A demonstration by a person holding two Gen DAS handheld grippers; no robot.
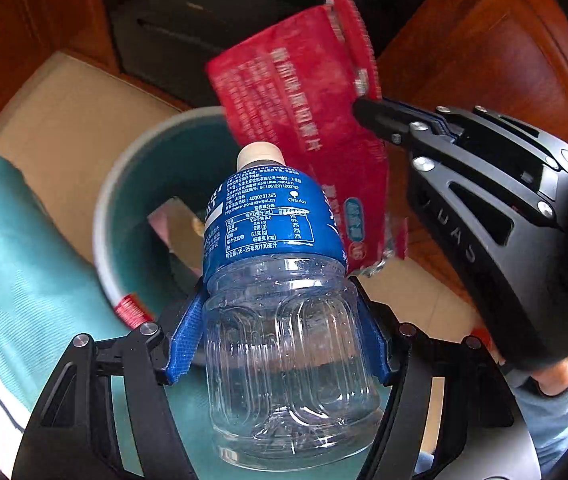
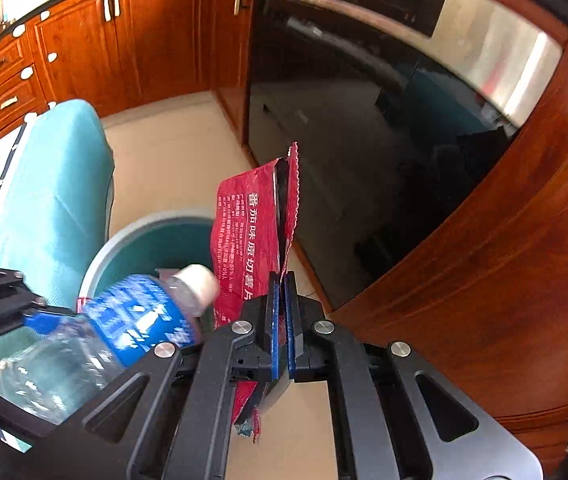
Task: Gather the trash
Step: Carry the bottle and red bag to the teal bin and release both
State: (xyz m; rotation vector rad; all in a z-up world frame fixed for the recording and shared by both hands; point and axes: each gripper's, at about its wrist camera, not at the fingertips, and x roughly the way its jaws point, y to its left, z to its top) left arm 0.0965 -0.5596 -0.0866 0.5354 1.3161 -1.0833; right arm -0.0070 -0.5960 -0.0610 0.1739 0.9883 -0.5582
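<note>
Left wrist view: left gripper (image 1: 284, 316) clamped on the clear body of a plastic bottle (image 1: 280, 280) — blue label, white cap, cap end pointing toward the teal bin (image 1: 104, 208) below it. Right gripper (image 2: 283, 320) has its blue pads pinched tight on a red snack wrapper (image 2: 252, 240), wrapper standing upright just beside the bottle's cap, over the bin's rim — bin sits on the tiled floor (image 2: 172, 160) next to wooden cabinets (image 2: 84, 48) and a dark oven door (image 2: 363, 140)

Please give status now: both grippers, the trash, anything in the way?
Left gripper shut on bottle. Right gripper shut on red bag. Both above the bin, close together. Nothing blocks the bin.
</note>
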